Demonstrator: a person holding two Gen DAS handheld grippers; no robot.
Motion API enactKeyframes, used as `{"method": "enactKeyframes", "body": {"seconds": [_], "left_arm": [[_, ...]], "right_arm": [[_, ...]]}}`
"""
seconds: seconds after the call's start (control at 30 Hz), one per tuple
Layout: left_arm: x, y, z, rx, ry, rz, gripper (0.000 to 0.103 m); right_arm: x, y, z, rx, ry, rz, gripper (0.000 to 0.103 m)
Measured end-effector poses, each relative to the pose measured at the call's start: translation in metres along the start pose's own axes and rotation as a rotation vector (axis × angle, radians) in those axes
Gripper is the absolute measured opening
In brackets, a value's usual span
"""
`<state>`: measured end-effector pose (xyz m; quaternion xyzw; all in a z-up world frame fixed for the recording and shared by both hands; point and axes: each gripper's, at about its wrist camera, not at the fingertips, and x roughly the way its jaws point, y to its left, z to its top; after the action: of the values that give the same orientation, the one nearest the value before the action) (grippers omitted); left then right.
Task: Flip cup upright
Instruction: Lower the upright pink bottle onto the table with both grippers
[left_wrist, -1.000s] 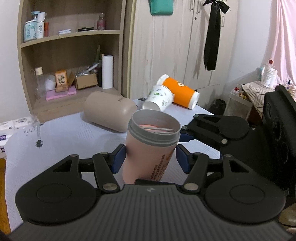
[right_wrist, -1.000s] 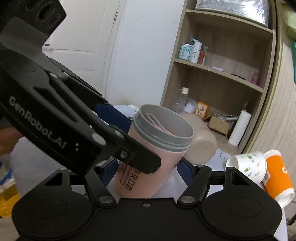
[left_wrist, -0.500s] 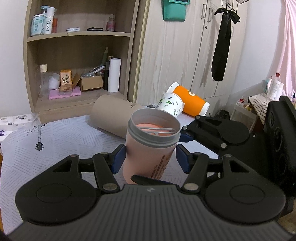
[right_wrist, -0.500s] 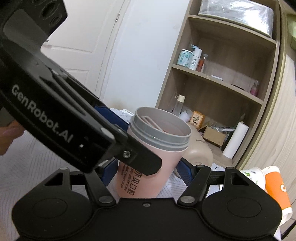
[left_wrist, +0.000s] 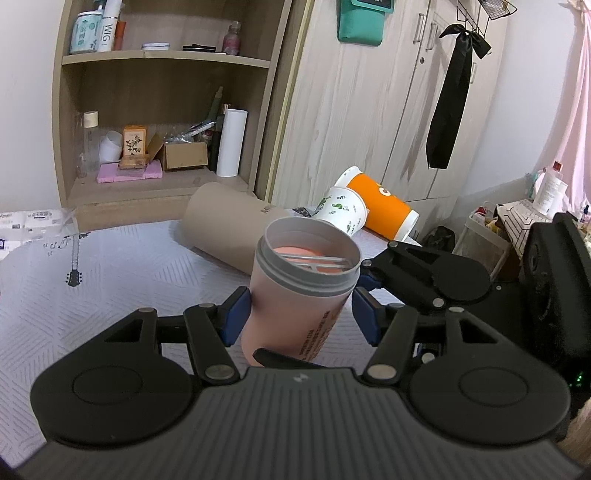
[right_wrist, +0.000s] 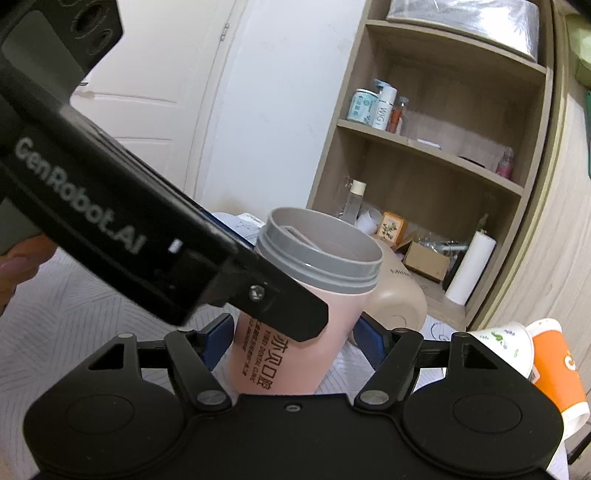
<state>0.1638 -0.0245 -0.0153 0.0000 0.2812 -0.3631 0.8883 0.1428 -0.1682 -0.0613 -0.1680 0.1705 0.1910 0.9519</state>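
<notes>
A pink cup (left_wrist: 295, 314) with a grey rim stands mouth up, slightly tilted, on the patterned tablecloth (left_wrist: 110, 295). My left gripper (left_wrist: 301, 319) has the cup between its blue pads; the left pad touches it and a small gap shows at the right pad. My right gripper (right_wrist: 295, 343) straddles the same cup (right_wrist: 303, 325) from another side, with gaps at both pads. The left gripper's arm crosses the right wrist view over the cup's left side.
A beige tube (left_wrist: 229, 229) lies behind the cup. A white floral paper cup (left_wrist: 341, 214) and an orange cup (left_wrist: 384, 206) lie on their sides at the back right. A wooden shelf (left_wrist: 155, 110) and wardrobe stand behind the table.
Both grippers and the cup stay together while the view has tilted upward and the background shifted. The cup stands more upright than one second ago.
</notes>
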Motion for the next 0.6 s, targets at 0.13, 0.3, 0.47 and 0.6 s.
{"method": "enactKeyframes", "body": {"seconds": [0.13,0.3,0.47,0.6], "left_arm": [[-0.003,0.000,0.000,-0.010,0.009,-0.001,0.062],[-0.007,-0.005,0.002,-0.019,0.024,0.009,0.062],[-0.021,-0.013,-0.001,-0.009,0.033,0.048,0.069],[-0.042,-0.033,-0.005,0.058,0.049,0.111,0.070]], "right_arm": [[-0.005,-0.002,0.000,0.019,-0.001,-0.001,0.079],[-0.008,-0.005,0.001,0.049,0.004,-0.006,0.079],[-0.019,-0.008,-0.001,0.101,0.038,-0.004,0.079],[-0.040,-0.012,-0.005,0.152,0.052,-0.004,0.079]]}}
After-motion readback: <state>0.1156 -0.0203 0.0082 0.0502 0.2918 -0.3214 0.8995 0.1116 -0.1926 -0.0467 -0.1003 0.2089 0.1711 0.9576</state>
